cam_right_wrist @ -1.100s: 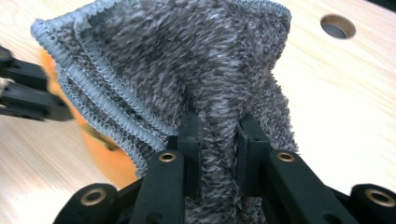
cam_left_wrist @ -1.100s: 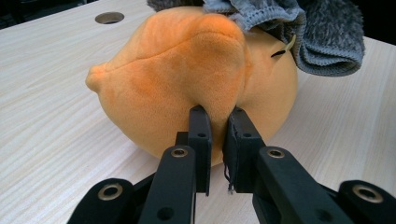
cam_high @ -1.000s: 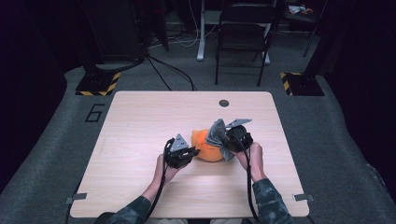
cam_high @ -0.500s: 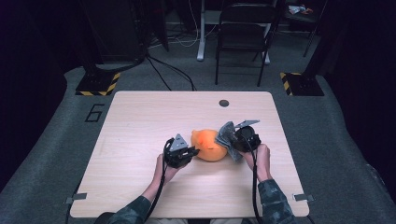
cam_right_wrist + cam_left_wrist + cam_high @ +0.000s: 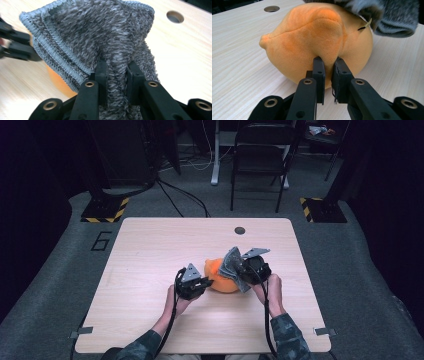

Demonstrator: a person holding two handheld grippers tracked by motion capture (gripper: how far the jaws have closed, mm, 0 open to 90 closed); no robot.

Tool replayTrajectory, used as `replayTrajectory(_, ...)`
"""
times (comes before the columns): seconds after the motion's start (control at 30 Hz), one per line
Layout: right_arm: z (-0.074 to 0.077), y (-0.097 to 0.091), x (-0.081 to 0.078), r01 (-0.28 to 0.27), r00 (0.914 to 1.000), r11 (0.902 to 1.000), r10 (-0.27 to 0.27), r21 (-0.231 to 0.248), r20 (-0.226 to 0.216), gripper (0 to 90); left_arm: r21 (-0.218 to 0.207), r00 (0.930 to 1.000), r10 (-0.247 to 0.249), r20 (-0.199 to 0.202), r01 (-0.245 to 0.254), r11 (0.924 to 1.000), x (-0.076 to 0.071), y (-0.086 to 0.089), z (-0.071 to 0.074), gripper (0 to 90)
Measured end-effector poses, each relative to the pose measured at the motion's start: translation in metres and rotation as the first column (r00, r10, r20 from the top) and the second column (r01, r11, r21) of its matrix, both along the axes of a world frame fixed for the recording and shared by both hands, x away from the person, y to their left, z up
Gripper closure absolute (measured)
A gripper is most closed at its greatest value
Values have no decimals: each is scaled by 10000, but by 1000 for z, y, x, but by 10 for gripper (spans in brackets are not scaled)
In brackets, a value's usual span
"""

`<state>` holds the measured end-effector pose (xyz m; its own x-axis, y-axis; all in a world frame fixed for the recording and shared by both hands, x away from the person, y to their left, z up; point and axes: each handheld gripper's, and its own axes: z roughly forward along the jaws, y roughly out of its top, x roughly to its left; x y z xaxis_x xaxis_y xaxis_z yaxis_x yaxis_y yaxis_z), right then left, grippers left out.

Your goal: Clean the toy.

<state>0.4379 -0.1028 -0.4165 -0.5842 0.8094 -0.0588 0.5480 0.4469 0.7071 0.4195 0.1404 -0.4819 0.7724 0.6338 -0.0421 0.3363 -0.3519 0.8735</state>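
An orange plush toy (image 5: 220, 279) (image 5: 317, 42) lies near the middle of the wooden table (image 5: 150, 250). My left gripper (image 5: 197, 285) (image 5: 328, 75) sits at its left side, shut on a pinch of the orange plush. A grey knitted cloth (image 5: 232, 266) (image 5: 100, 40) is draped against the toy's right side, and my right gripper (image 5: 243, 272) (image 5: 117, 75) is shut on a fold of it. In the right gripper view the orange plush toy (image 5: 58, 82) peeks out below the cloth's hemmed edge. The cloth (image 5: 387, 15) overlaps the toy's top in the left gripper view.
A round cable hole (image 5: 240, 230) lies in the table near its far edge. Beyond the table stand a dark folding chair (image 5: 262, 155) and a stand base with yellow-black stripes (image 5: 102, 210). Bare wood stretches to the left and front.
My right gripper with the grey cloth has shifted slightly right and back from the toy's top. The left gripper and toy stay put.
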Motion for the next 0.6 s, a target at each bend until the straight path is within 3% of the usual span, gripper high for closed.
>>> replayTrajectory(0.23, -11, -1, 8, 66, 9996, 10000, -66, 2, -288, 748, 65, 10000, -63, 10, 62, 10000, 0, 0, 0, 790)
replayTrajectory(0.33, -12, -1, 10, 101, 9994, 9999, -102, -28, -330, 748, 237, 9998, 84, 197, -89, 9997, 1, -1, -1, 641)
replayTrajectory(0.43, -13, -2, 13, 165, 9993, 9999, -164, 30, -334, 748, 699, 9985, 275, 481, -308, 9971, 1, -4, -2, 464)
replayTrajectory(0.5, -13, -3, 15, 114, 9992, 9999, -113, 30, -374, 748, 962, 9972, 423, 619, -482, 9942, 1, -6, -6, 406)
replayTrajectory(0.6, -13, -3, 15, 99, 9991, 9999, -98, 43, -409, 748, 1009, 9950, 443, 897, -533, 9935, 1, -8, -11, 375)
